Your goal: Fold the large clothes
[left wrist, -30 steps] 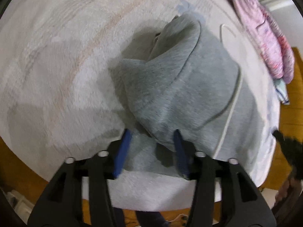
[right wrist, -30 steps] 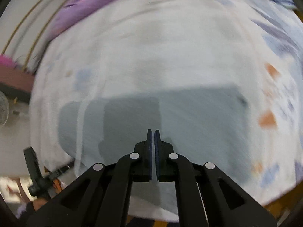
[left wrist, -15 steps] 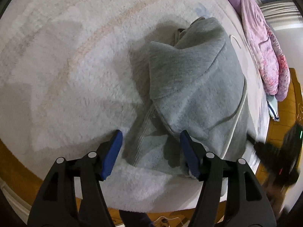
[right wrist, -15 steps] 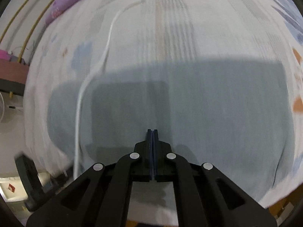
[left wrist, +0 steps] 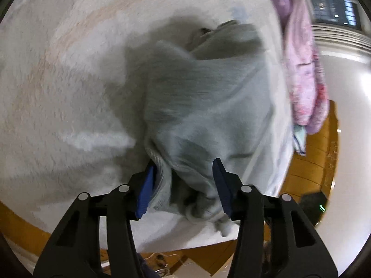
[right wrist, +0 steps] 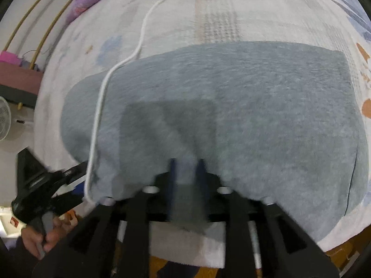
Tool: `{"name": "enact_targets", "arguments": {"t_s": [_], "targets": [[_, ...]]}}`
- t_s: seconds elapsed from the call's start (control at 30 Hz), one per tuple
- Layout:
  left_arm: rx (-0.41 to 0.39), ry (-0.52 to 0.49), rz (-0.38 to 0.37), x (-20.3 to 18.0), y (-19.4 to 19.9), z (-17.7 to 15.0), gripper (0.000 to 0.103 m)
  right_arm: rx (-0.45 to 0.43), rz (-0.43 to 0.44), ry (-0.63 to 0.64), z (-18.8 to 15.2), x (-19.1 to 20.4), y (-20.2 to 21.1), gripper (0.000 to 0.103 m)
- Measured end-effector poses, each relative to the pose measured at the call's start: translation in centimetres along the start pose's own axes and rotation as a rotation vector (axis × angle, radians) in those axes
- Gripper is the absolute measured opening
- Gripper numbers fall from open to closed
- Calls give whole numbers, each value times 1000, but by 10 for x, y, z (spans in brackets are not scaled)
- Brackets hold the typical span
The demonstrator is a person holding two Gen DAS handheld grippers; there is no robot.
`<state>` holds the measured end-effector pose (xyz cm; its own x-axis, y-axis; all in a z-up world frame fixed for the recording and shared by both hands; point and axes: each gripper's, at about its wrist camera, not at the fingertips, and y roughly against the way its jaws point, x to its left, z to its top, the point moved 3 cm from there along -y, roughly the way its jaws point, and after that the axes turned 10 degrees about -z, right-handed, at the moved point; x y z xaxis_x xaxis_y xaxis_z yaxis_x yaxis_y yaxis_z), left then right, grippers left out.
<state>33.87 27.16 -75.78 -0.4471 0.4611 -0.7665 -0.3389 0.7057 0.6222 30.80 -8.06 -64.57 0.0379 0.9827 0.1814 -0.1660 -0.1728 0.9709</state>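
Note:
A grey sweatshirt (left wrist: 204, 106) lies bunched on a white fluffy bed cover (left wrist: 58, 92). My left gripper (left wrist: 183, 185) is open, its blue fingers on either side of the garment's near ribbed edge. In the right wrist view the same grey garment (right wrist: 243, 106) lies spread flat, with a white drawstring (right wrist: 102, 97) running along its left side. My right gripper (right wrist: 186, 173) is open, its jaws a little apart over the garment's near edge, blurred by motion. My left gripper (right wrist: 44, 185) and the hand that holds it show at the lower left.
A pink and purple blanket (left wrist: 303, 74) lies along the far side of the bed. The bed's near edge and wooden floor (left wrist: 308, 162) show below. A fan (right wrist: 4, 120) stands at the left of the right wrist view.
My left gripper has moved forward so that the garment's edge sits between its fingers. My right gripper has opened from shut and come down closer to the garment's near edge.

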Motion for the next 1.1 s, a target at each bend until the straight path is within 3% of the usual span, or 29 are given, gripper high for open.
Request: {"name": "enact_targets", "arguments": {"t_s": [0.07, 0.13, 0.17, 0.27, 0.33, 0.47, 0.53, 0.73, 0.77, 0.83, 0.9, 1.0, 1.1], "targets": [[11, -24, 33, -1, -5, 1, 18, -37, -14, 51, -8, 9, 9, 36], [4, -81, 67, -17, -5, 1, 12, -67, -13, 98, -16, 23, 12, 39], [2, -110, 86, -27, -4, -2, 11, -76, -4, 114, -18, 28, 15, 42], [-20, -151, 51, -59, 13, -9, 10, -143, 46, 197, -28, 58, 33, 46], [-22, -183, 26, -82, 22, -14, 10, -190, 85, 252, -31, 77, 44, 60], [-6, -210, -20, -110, 25, -19, 10, -236, 141, 381, -38, 109, 57, 65], [-6, -211, -60, -120, 25, -19, 10, -248, 126, 425, -38, 121, 52, 65], [18, -251, -46, -133, 29, -21, 10, -329, 15, 527, -21, 138, 37, 65], [18, -254, -45, -134, 30, -22, 10, -336, 27, 532, -19, 139, 38, 63], [14, -238, -53, -130, 35, -24, 10, -314, 19, 548, -18, 138, 34, 30], [10, -210, -49, -125, 38, -25, 14, -275, 36, 521, -18, 133, 30, 16], [14, -137, -103, -121, 42, -26, 23, -226, 93, 407, -8, 118, 29, 12], [-64, -149, -147, -126, 60, -27, 56, -226, 135, 341, -5, 102, 42, 12]]}}
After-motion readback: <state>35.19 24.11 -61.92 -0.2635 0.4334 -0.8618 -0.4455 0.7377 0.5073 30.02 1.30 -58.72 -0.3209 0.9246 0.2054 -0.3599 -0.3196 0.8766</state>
